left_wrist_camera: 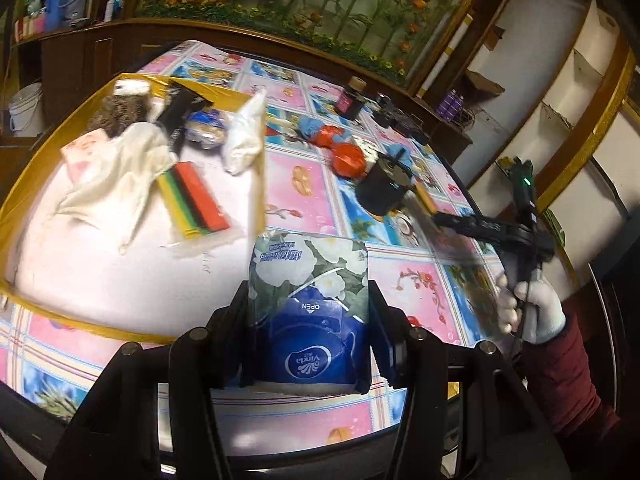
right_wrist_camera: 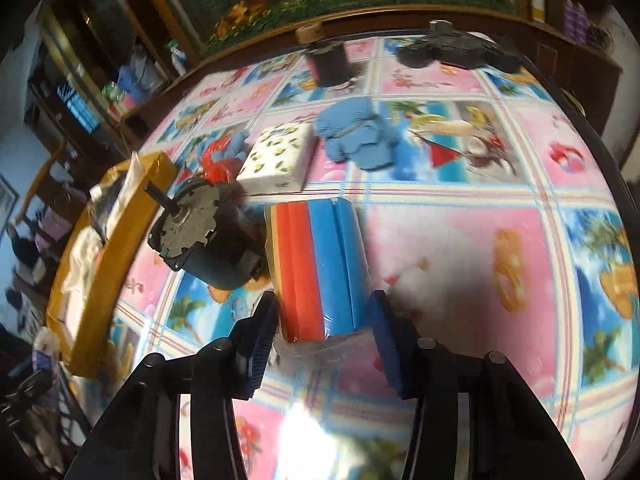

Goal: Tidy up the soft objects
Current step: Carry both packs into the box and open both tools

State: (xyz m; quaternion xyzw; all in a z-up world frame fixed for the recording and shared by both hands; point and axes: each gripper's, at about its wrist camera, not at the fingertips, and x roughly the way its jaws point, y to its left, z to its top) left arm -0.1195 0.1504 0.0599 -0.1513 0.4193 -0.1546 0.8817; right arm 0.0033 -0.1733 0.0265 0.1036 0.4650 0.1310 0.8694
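Two grippers, one soft pack in each, above the patterned table.

Left wrist view: left gripper [left_wrist_camera: 308, 344] clamped on one tissue pack [left_wrist_camera: 310, 300], upright between the pads, long axis pointing away from the camera, print upside down. It sits at the near right corner of one yellow-rimmed box [left_wrist_camera: 48, 184] with one sponge pack [left_wrist_camera: 196, 200] and one white cloth [left_wrist_camera: 116, 184] inside.
Right wrist view: right gripper [right_wrist_camera: 324, 340] closed onto one striped sponge stack [right_wrist_camera: 320, 264], near end between the pads, long axis running away from the camera; one black motor [right_wrist_camera: 208, 236] just left; one blue cloth [right_wrist_camera: 356, 140], one patterned tissue pack [right_wrist_camera: 280, 160] beyond.
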